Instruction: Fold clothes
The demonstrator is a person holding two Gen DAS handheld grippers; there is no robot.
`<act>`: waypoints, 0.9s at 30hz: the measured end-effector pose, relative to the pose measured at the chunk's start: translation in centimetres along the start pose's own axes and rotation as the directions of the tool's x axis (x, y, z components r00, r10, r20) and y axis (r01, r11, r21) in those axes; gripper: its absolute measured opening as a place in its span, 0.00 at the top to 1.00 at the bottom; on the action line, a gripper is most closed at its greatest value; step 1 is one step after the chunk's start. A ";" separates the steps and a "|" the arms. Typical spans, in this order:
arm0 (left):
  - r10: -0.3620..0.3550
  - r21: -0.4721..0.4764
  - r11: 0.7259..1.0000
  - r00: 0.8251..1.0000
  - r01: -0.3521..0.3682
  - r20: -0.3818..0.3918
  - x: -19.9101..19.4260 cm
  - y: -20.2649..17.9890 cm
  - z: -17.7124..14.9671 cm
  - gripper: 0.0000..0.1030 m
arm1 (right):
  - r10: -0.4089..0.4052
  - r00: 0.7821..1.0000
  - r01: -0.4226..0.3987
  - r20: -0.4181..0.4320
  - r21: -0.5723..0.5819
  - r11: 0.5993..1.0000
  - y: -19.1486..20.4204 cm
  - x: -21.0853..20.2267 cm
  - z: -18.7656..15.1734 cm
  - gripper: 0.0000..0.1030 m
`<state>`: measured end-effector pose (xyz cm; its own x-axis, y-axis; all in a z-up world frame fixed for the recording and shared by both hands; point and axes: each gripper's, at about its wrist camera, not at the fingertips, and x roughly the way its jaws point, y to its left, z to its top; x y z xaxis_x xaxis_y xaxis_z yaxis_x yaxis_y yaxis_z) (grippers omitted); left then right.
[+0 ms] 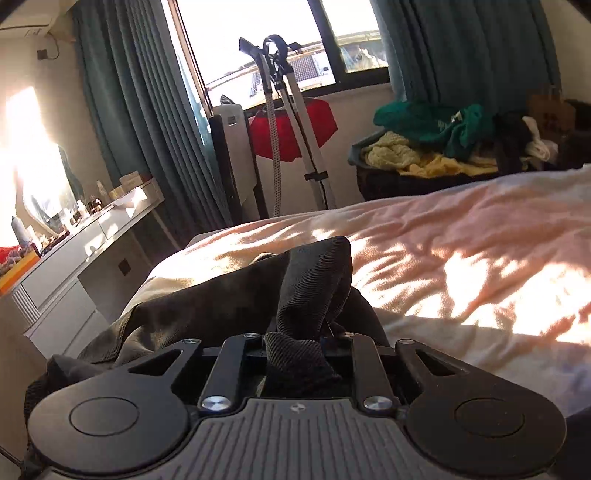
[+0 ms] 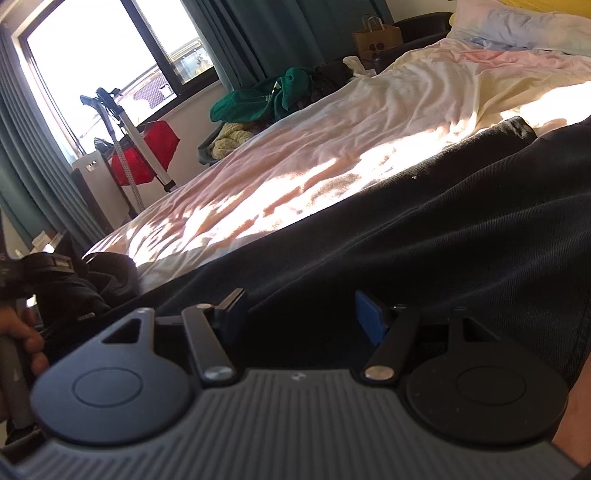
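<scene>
L tongs (image 1: 295, 343) pinch dark garment (image 1: 314, 280); R tongs (image 2: 301, 314) gape.

Black ribbed garment (image 1: 314, 280) on the pale pink sheet (image 1: 461, 236), teal curtains (image 1: 147, 110) behind, green top (image 1: 436, 122) over yellow knits (image 1: 399, 155), red fabric (image 1: 291, 129).

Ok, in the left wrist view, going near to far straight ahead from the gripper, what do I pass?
Left gripper shut on a fold of the dark garment → sunlit pink bedsheet → garment steamer pole with the red item behind it → window.
</scene>
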<state>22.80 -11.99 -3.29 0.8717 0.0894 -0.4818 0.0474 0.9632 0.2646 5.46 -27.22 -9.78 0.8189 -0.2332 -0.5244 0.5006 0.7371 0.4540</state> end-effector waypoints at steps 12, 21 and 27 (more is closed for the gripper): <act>0.021 -0.389 0.919 0.993 -0.066 -0.119 -4.9 16.4 -7.2 0.84 | 0.261 0.962 -0.262 -0.078 -0.005 0.965 1.9 -1.0 -0.9 0.34; -0.079 -0.464 0.885 0.993 0.031 -0.085 -5.8 18.0 -7.7 0.82 | 0.451 0.868 -0.452 -0.209 0.047 0.891 6.3 0.8 -0.4 0.35; -0.160 -0.518 0.849 0.985 0.108 -0.057 -5.3 19.2 -8.3 0.81 | 0.458 0.854 -0.455 -0.246 0.072 0.887 13.0 10.4 3.1 0.35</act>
<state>15.02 8.18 -2.57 0.8235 -0.0513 -0.5650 -0.1186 0.9584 -0.2598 21.35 -22.04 -7.05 0.8599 0.2944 -0.4171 0.0918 0.7144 0.6937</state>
